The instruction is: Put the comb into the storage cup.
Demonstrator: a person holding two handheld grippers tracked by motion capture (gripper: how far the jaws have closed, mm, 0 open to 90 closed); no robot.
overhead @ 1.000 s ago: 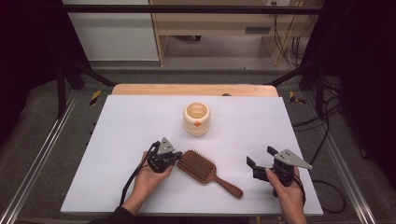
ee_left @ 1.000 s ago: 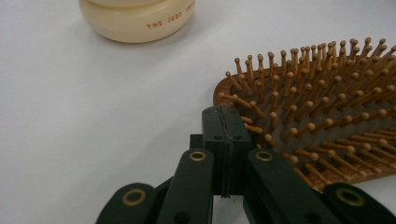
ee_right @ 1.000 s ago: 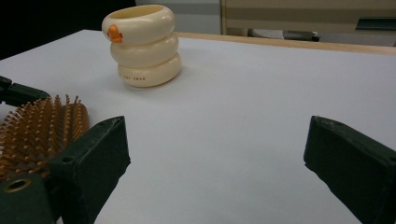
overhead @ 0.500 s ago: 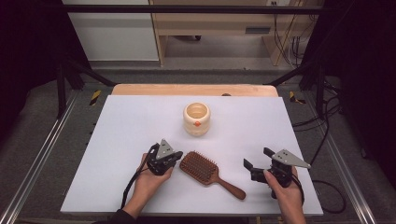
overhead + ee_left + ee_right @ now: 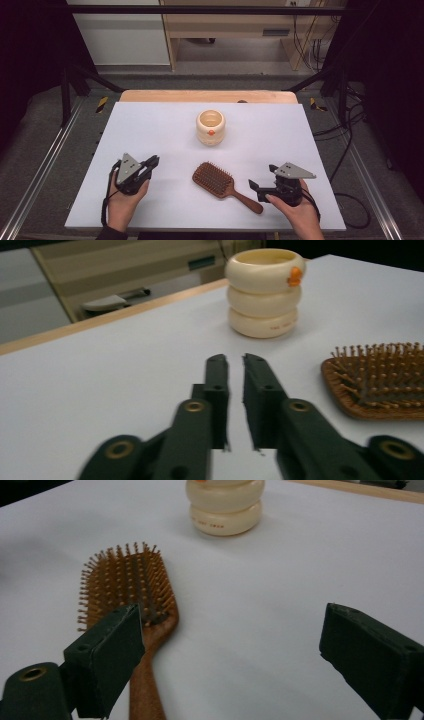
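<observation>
White tabletop (image 5: 150, 125) w/ wooden hairbrush (image 5: 220, 181) lying bristles-up between your grippers – stiff, light, prob. slick, so grab the handle w/ right gripper (image 5: 260, 189), jaws wide & empty just beside it – left gripper (image 5: 151, 162) has just cracked open, nothing in it.

L hand (image 5: 122, 200) is holding the left gripper (image 5: 150, 163) low at the near-left, jaws just cracking apart w/ a narrow gap, nothing between. R hand (image 5: 295, 210) is holding the right gripper (image 5: 262, 182), jaws standing wide, closing slightly, empty.
</observation>
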